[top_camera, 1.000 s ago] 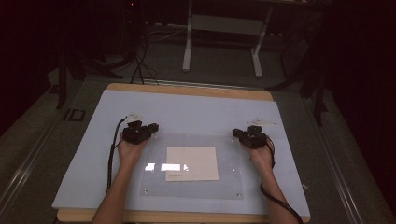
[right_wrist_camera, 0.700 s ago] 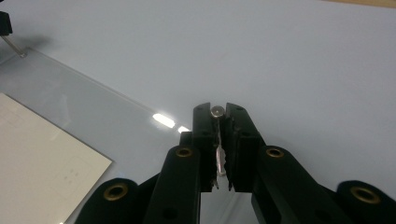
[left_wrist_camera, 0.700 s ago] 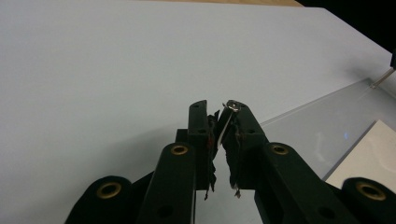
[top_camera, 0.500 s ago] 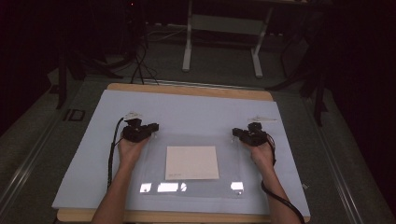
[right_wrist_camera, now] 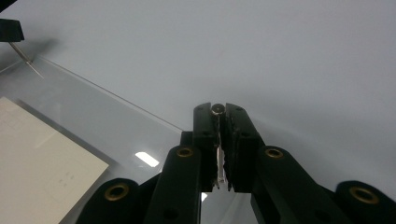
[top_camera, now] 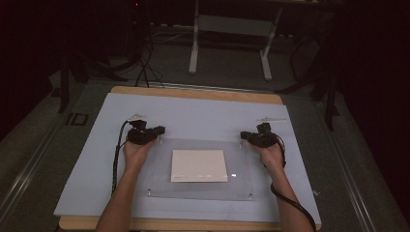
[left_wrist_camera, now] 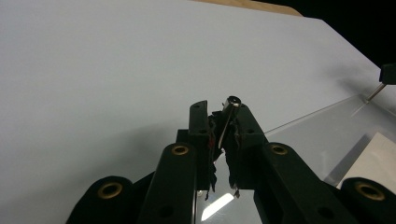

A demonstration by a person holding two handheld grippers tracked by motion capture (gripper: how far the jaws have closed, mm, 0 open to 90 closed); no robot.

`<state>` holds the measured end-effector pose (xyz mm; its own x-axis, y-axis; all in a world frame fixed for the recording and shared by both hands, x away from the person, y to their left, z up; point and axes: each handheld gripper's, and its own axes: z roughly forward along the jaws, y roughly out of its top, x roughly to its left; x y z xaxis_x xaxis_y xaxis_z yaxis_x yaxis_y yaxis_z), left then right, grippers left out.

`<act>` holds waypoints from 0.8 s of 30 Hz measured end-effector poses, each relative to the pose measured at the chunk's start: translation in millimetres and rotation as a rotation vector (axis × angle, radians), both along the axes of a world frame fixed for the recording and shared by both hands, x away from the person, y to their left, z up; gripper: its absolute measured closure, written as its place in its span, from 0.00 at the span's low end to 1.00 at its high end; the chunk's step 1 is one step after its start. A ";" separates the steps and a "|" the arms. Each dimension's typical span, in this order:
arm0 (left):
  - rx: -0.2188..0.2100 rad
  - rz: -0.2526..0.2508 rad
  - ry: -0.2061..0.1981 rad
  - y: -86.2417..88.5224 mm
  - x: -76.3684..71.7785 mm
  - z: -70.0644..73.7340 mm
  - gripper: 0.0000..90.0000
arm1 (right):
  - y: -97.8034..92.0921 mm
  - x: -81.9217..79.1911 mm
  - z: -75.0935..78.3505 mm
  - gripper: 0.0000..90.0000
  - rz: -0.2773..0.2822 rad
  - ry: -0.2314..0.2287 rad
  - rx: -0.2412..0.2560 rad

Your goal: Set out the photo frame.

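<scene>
Gripping small metal pins, both grippers are sitting at the far corners of a clear acrylic sheet (top_camera: 203,169) in the high view. The left gripper (top_camera: 153,130) is sitting left of centre in that frame, at the sheet's upper-left corner; the right gripper (top_camera: 249,137) is mirroring it right of centre, at the upper-right corner. The sheet is lying flat on a pale blue mat (top_camera: 193,113) w/ a white paper card (top_camera: 199,165) under it, approx. in the middle of the frame.

In the left gripper view, the left gripper's jaws are clenching a thin metal pin (left_wrist_camera: 228,116) (round head poking out at the tips, shaft running down btwn the pads). The sheet's edge is crossing the right side of that frame, and the card's corner is showing at lower right. The other gripper's tip and its pin are peeking in at the far right edge.

In the right gripper view, the right gripper's jaws are squeezing a second metal pin (right_wrist_camera: 217,110), head at the tips, centre of frame. The sheet is filling the lower left there, the card lying at the left edge. Whether either pin is touching the sheet, I cannot tell.

A wooden table (top_camera: 198,94) is carrying the mat, its edge showing along the top.
</scene>
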<state>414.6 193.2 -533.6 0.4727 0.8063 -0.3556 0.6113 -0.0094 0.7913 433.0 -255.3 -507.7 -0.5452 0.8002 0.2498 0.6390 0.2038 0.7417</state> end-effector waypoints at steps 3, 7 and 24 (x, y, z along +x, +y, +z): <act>-0.007 0.017 0.014 -1.3 2.3 0.6 0.91 | 0.0 3.0 0.8 0.94 0.001 0.012 0.002; -0.019 0.030 0.028 -1.8 5.8 0.6 0.91 | 0.7 7.2 1.8 0.94 -0.004 0.024 -0.001; -0.061 0.086 0.139 -4.0 24.6 2.4 0.92 | 2.2 24.4 2.2 0.95 -0.040 0.085 0.025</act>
